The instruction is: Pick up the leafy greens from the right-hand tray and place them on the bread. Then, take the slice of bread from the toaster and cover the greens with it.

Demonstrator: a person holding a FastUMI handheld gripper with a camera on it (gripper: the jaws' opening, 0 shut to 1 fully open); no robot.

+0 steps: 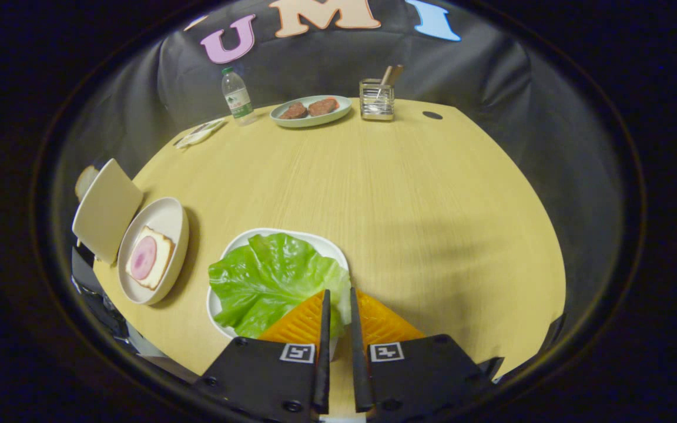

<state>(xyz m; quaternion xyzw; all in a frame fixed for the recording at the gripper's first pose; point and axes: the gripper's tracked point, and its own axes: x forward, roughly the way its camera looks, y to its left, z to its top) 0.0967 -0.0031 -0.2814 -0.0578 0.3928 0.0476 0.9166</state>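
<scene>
Pale wood surface (385,194) carries everything. Leafy greens (268,282) lie in a white tray (291,234), their near edge reaching between my tongs (337,294), whose fingers sit narrowly apart, a slim gap showing, not clearly pinching the leaf. Left of the greens, a plate (168,217) holds bread (159,249) topped with a pink slice (143,257); beyond that plate stands the toaster (106,208). Far beyond the greens sit a bottle (237,97), a plate of patties (310,110) and a utensil holder (377,98).

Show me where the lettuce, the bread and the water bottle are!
lettuce (268,276), gripper view, middle of the leaf, just ahead of the nearly closed fingers.
bread (151,258), gripper view, on the pink slice topping it.
water bottle (237,97), gripper view, on its label.
</scene>
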